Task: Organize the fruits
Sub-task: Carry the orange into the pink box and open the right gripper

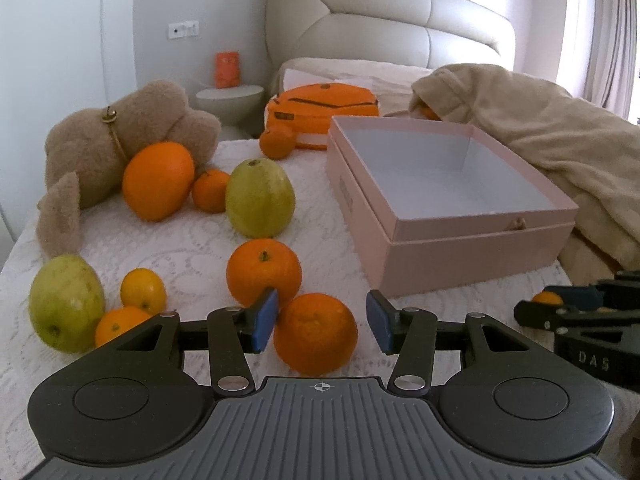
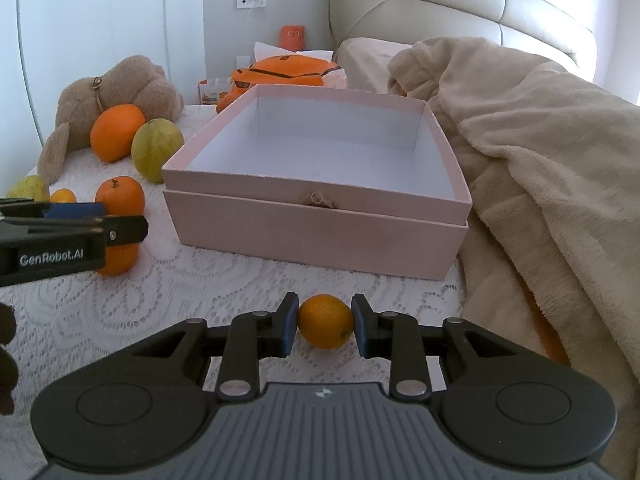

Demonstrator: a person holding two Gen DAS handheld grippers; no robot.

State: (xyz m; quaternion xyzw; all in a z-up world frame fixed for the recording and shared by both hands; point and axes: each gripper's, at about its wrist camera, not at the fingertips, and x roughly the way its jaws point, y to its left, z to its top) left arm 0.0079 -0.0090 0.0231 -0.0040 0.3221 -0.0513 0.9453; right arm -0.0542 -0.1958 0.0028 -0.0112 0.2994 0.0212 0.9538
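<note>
right gripper (image 2: 325,327): both blue pads are pressed against the sides of a small orange fruit (image 2: 325,327), pinching it just above the white lace bedcover (image 2: 120,320). this gripper sits in front of the near wall of the pink box (image 2: 320,236), apart from it. in the left wrist view the same gripper (image 1: 536,304) appears at the right edge with the small fruit (image 1: 549,298) between its fingers.

left gripper (image 1: 324,322): jaws spread wide, nothing clamped. a round orange (image 1: 315,334) lies on the bedcover between the pads, closer to the left pad (image 1: 266,320); whether that pad touches it cannot be told. a second orange (image 1: 264,272) lies just behind, touching or nearly touching the first.

remaining fruit, left wrist view:
- green pear-shaped fruit (image 1: 260,199), upright, behind the second orange.
- large orange (image 1: 158,181) and a small mandarin (image 1: 210,191), side by side against the plush toy (image 1: 120,136).
- second green fruit (image 1: 66,302), a yellow citrus (image 1: 143,293) and another orange (image 1: 118,326), grouped at the near left.
- one mandarin (image 1: 276,142) by the orange bag (image 1: 324,112).

the pink box holds nothing and stands open to the right of the fruit, beside a beige blanket (image 2: 540,152).
</note>
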